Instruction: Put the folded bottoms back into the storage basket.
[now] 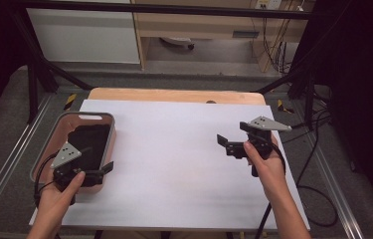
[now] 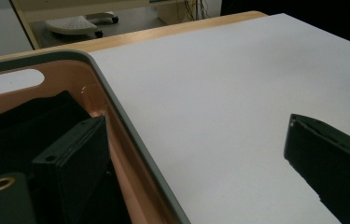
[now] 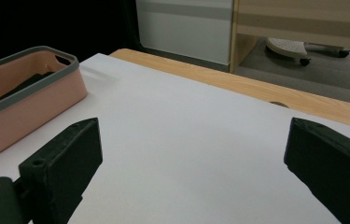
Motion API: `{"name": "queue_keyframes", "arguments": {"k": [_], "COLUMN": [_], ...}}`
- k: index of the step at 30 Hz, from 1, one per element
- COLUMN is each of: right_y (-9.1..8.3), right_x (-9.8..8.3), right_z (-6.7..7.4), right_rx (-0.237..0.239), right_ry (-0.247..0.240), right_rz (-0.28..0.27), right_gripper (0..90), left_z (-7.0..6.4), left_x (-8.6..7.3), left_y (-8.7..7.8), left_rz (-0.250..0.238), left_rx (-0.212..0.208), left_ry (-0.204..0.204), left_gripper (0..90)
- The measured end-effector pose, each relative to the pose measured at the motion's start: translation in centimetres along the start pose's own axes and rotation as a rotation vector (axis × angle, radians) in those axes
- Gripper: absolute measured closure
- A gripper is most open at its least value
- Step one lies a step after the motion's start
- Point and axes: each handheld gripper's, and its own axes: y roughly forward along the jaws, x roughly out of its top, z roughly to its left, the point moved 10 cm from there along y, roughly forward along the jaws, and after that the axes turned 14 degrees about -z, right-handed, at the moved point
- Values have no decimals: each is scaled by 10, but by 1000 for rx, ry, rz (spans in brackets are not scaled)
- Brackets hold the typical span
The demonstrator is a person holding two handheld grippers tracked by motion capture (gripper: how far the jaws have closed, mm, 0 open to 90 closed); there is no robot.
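Left gripper (image 1: 90,173) nearest the lens, held at the near right corner of the pink bin (image 1: 57,130); jaws spread wide, one inside the bin over the dark cloth (image 1: 90,144), the other outside over the white sheet (image 1: 174,149). Nothing clamped. Left gripper view confirms: straddling the grey rim (image 2: 130,130), inner jaw low beside the black fabric (image 2: 18,121), contact with it not determinable.

Bin at the left edge of the table, grey-rimmed, handle slot at its far end (image 1: 90,117). Dark cloth lying folded or bunched on the floor of the bin, wholly inside.

Centre of the sheet bare.

Right gripper (image 1: 226,145) well apart to the right, hovering over the sheet, jaws released and wide, holding nothing; pointing toward the bin (image 3: 28,93), as seen in the right gripper view.

Assessment: work at an early stage. Cloth in the bin, ungrasped. Left to do, by judgement: closing on the cloth, lifting it over the rim, laying it on the sheet, probably with the right gripper assisting.
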Motion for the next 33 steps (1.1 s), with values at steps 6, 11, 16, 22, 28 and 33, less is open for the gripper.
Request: {"name": "queue_keyframes", "arguments": {"k": [6,11,16,22,28,33], "right_y": [-13,-26,-39,-54,-65,-69], "right_x": [-10,-20,-32,-49,-66,-78], "right_z": [-9,-17,-23,-33,-39,-38], "right_rx": [-21,-42,-70,-105,-133,-142], "right_ry": [1,14,6,-1,20,32], "right_rz": [8,-2,-22,-32,-44,-35], "right_gripper": [48,48,49,52,55,55], "left_z": [-1,-3,-4,-3,-4,-4], "left_x": [-5,-9,-11,-11,-13,-14], "left_y": [-6,-4,-2,-3,-2,-1], "left_rz": [1,8,9,9,20,23], "left_rx": [-3,-13,-4,-4,-1,-5], "left_ry": [-5,-24,-36,-40,-37,-35], "left_gripper": [69,70,70,70,70,71]}}
